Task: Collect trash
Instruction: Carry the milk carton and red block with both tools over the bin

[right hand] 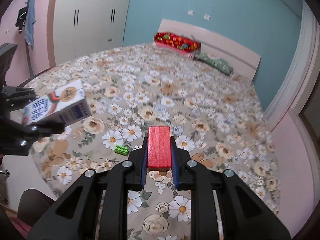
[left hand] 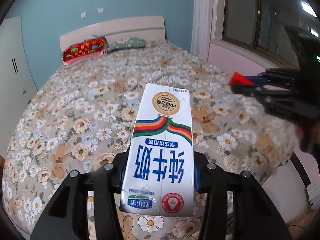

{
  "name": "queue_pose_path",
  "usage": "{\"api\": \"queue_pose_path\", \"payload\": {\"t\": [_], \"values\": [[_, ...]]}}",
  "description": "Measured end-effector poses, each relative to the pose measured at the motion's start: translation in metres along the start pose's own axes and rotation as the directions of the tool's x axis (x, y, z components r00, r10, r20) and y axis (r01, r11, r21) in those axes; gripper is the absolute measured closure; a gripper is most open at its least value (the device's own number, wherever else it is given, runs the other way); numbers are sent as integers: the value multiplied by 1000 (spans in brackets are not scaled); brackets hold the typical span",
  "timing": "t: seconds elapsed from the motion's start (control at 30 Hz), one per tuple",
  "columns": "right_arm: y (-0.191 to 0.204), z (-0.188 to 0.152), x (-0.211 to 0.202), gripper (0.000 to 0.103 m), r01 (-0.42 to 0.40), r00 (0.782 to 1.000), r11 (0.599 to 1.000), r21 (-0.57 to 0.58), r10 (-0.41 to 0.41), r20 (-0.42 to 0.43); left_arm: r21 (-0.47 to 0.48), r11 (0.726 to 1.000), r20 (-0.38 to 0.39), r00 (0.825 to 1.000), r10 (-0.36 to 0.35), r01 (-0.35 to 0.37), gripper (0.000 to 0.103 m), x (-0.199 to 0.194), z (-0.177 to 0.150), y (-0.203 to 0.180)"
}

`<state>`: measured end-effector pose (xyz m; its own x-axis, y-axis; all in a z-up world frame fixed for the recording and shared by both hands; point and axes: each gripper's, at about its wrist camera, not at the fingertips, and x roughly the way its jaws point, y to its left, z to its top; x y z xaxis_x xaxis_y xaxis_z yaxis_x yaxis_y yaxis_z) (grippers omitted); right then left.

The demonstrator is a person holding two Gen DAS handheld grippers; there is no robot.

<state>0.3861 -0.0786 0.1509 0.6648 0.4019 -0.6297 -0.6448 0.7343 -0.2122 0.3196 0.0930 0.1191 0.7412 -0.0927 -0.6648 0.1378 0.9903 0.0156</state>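
Both jaws clamped and aloft over the floral bed (right hand: 200, 100) — left gripper (left hand: 158, 172) on white milk carton (left hand: 162, 140), right gripper (right hand: 159, 154) on red wooden block (right hand: 159, 147) — long axes pointing forward; green toy brick (right hand: 122, 150) nearest right.

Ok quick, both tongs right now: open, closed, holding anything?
Left tongs: closed on the milk carton.
Right tongs: closed on the red block.
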Motion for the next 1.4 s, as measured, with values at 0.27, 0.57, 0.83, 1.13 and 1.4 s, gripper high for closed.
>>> {"api": "queue_pose_path", "payload": {"t": [0.27, 0.57, 0.83, 1.13, 1.4], "values": [[30, 12, -97, 82, 16, 996, 998, -54, -11, 88, 6, 999, 110, 993, 47, -48, 54, -76, 12, -19], [58, 7, -168, 82, 31, 990, 994, -107, -16, 142, 14, 997, 179, 981, 71, -74, 54, -135, 7, -38], [72, -13, -186, 82, 4, 990, 994, -108, 11, 138, 32, 996, 159, 984, 81, -87, 54, -149, -12, -48], [84, -57, -153, 82, -60, 997, 995, -77, 63, 42, 17, 998, 54, 997, 53, -54, 54, -116, -64, -47], [104, -115, -94, 82, -132, 986, 990, -39, 127, -105, -34, 999, -93, 996, -2, -1, 54, -58, -125, -45]]}}
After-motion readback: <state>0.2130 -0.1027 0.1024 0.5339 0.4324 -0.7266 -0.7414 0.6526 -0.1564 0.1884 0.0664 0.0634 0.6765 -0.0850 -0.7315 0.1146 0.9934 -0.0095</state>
